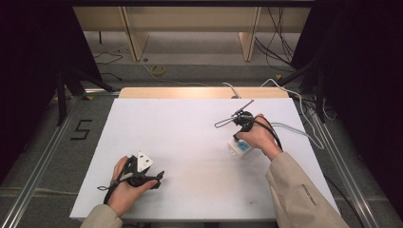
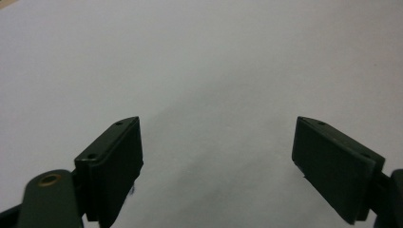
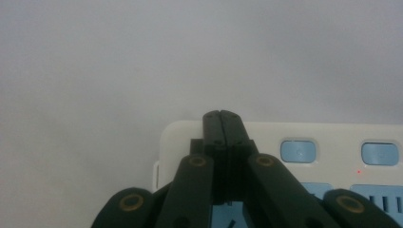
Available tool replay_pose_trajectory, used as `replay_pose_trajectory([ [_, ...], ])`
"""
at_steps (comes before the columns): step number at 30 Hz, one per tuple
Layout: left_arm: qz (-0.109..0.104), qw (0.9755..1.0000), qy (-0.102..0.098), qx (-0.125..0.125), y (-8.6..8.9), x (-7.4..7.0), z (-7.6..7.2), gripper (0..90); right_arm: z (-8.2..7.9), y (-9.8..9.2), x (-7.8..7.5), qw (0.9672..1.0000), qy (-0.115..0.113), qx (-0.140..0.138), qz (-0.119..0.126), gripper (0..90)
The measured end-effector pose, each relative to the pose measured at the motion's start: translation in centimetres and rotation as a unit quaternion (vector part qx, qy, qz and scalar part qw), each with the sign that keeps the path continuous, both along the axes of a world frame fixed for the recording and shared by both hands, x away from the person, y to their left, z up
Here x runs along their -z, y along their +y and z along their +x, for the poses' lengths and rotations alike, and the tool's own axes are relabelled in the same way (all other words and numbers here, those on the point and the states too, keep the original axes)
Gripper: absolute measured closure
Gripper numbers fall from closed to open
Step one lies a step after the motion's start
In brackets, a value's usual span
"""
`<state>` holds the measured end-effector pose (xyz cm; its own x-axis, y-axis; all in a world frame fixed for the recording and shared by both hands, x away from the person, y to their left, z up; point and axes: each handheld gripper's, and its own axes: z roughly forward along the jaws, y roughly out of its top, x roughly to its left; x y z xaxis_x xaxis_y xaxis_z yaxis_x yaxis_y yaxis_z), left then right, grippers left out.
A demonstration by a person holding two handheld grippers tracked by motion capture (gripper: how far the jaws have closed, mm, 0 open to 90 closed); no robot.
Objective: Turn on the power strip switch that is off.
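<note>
Left gripper (image 1: 142, 175): held low over the near-left part of the bench (image 1: 190, 142), close to the near edge. In the left gripper view its fingers (image 2: 111, 166) stand spread wide with bare white surface between them; they hold nothing.

Left hand (image 1: 124, 190): wrapped around the gripper's handle, forearm coming in at the near edge.

Bench middle: bare white surface lies between the two grippers, which are well apart.

Power strip (image 1: 240, 148): a white block with pale blue buttons and blue socket faces, lying on the right half of the bench, roughly midway between near and far edges. In the high view most of it sits under the right hand, so its long axis is hard to read there; in the right gripper view (image 3: 332, 156) it runs across the frame, crosswise to the fingers.

Right gripper (image 3: 222, 124): its fingers are pressed together with nothing between them, their tips just over the strip's rounded end, beside the first blue button. Whether the tips touch the casing I cannot tell.

Right hand (image 1: 259, 135): directly above the strip, clearly the nearer hand.

Key relation: the buttons lie just to the side of the closed fingertips along the strip's length, so a press would likely need only a short sideways shift and a push down.

Cable (image 1: 294, 128): trails off toward the right edge.
</note>
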<state>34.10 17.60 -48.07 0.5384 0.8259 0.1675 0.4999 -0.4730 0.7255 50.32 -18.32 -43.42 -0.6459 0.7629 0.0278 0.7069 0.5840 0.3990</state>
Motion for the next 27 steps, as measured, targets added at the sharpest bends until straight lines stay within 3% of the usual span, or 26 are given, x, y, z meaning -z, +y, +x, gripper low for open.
replay_pose_trajectory([
  [27, -0.002, 1.0, 0.001, -0.002, 0.05, 0.06, -0.02, 17.2, -0.22, -0.18, 0.15, 0.9999, -0.006, 0.009, 0.01, 90.0],
])
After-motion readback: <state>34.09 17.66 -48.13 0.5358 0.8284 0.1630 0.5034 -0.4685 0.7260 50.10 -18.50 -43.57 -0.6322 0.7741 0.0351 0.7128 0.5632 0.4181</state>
